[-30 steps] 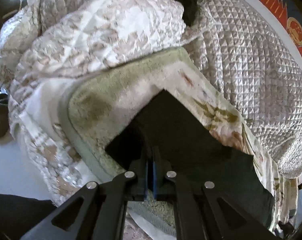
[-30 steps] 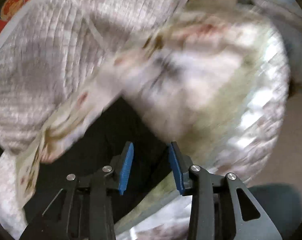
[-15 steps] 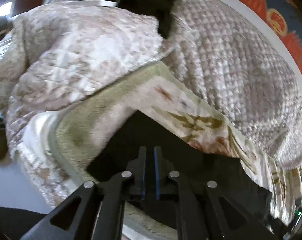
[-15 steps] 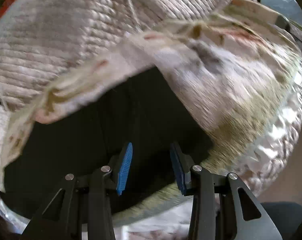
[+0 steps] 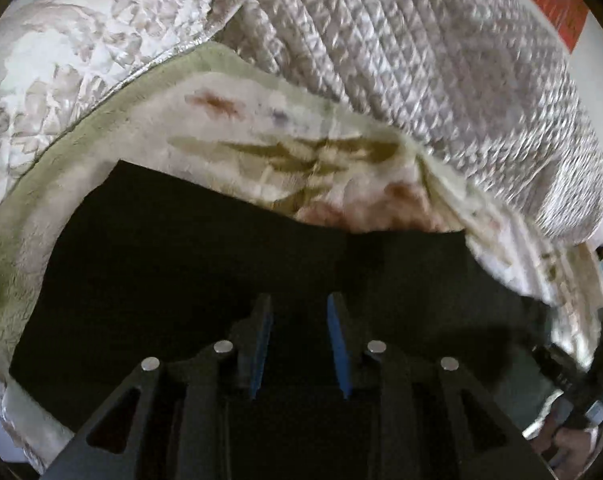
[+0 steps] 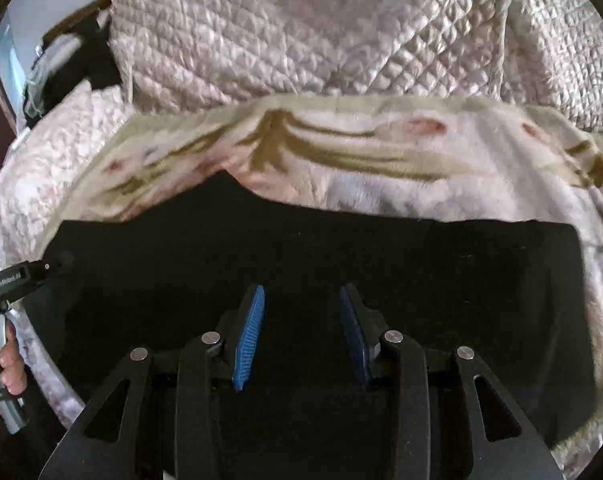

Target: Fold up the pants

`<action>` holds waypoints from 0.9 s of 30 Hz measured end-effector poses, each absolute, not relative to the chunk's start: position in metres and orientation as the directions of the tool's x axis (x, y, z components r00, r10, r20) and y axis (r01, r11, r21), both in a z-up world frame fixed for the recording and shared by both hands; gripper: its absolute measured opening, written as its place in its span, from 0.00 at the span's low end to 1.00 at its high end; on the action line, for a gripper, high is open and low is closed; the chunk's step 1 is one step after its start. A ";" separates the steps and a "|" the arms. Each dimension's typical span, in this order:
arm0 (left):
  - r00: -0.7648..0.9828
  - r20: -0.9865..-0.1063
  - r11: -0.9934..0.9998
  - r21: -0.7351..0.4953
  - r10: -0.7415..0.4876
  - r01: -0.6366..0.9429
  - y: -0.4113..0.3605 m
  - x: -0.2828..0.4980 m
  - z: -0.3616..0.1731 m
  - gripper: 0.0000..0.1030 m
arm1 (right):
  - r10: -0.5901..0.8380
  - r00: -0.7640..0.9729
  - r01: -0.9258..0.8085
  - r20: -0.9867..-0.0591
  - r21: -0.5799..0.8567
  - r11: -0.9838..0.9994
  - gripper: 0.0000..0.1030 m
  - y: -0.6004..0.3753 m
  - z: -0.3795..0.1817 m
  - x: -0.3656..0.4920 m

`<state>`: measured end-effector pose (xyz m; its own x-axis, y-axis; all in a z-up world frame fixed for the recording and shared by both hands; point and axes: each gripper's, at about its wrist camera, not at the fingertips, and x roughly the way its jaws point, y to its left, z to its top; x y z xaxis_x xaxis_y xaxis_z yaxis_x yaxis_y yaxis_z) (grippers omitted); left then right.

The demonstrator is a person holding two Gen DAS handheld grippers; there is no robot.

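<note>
Now between folds: black pants [image 6: 381,264] flat on blanket [image 6: 381,168], lower frame; left hand-held gripper [image 5: 297,344] opening, empty; right hand-held gripper [image 6: 301,332] agape, empty. Next, regrasp an edge.

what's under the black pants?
The black pants lie flat on a cream blanket with a floral print, which shows past their far edge and both sides. A quilted bedspread sits behind that. What is directly beneath the pants is covered.

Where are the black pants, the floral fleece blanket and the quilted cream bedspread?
black pants [image 6: 421,264]: right wrist view, flat upper panel.
floral fleece blanket [image 6: 381,176]: right wrist view, patterned area beyond the pants.
quilted cream bedspread [image 5: 441,60]: left wrist view, bunched upper fold.
</note>
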<state>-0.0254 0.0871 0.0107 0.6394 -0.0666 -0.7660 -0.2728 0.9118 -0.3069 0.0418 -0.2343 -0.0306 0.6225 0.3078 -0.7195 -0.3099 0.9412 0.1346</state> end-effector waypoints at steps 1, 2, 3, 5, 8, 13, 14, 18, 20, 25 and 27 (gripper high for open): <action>0.630 -0.775 0.918 -0.286 -0.052 -0.277 0.086 -0.024 0.007 0.30 | 0.283 0.624 -0.286 -0.729 0.124 0.950 0.39 -0.236 -0.037 0.046; 0.629 -0.776 0.920 -0.278 -0.047 -0.275 0.086 -0.024 0.004 0.30 | 0.286 0.629 -0.275 -0.723 0.137 0.952 0.39 -0.239 -0.039 0.048; 0.633 -0.773 0.924 -0.268 -0.039 -0.272 0.085 -0.025 0.004 0.30 | 0.293 0.632 -0.271 -0.718 0.150 0.951 0.39 -0.241 -0.038 0.048; 0.634 -0.773 0.935 -0.232 -0.010 -0.268 0.081 -0.024 0.007 0.30 | 0.291 0.643 -0.277 -0.708 0.139 0.951 0.39 -0.241 -0.034 0.044; 0.644 -0.765 0.944 -0.194 0.026 -0.268 0.077 -0.026 0.012 0.30 | 0.322 0.646 -0.308 -0.692 0.149 0.940 0.39 -0.239 -0.027 0.035; 0.649 -0.755 0.941 -0.149 0.090 -0.304 0.085 -0.033 0.017 0.30 | 0.338 0.654 -0.350 -0.677 0.126 0.928 0.39 -0.227 -0.024 0.023; 0.648 -0.755 0.939 -0.145 0.099 -0.312 0.087 -0.035 0.018 0.30 | 0.344 0.658 -0.363 -0.670 0.118 0.924 0.39 -0.224 -0.023 0.020; 0.645 -0.754 0.931 -0.136 0.123 -0.338 0.094 -0.042 0.019 0.30 | 0.368 0.646 -0.397 -0.669 0.117 0.910 0.39 -0.218 -0.026 0.016; 0.643 -0.755 0.929 -0.132 0.132 -0.345 0.095 -0.044 0.019 0.30 | 0.373 0.637 -0.408 -0.675 0.115 0.906 0.39 -0.215 -0.029 0.013; 0.633 -0.760 0.925 -0.119 0.150 -0.362 0.097 -0.047 0.018 0.30 | 0.371 0.637 -0.402 -0.676 0.120 0.908 0.39 -0.218 -0.032 0.014; 0.631 -0.760 0.923 -0.116 0.155 -0.367 0.098 -0.049 0.019 0.30 | 0.381 0.636 -0.399 -0.671 0.137 0.907 0.39 -0.221 -0.031 0.014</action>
<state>-0.0488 0.0979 0.0186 0.6313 0.1549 -0.7599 -0.3667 0.9230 -0.1165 0.0140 -0.2213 -0.0311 0.6360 0.3813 -0.6709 -0.3994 0.9065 0.1366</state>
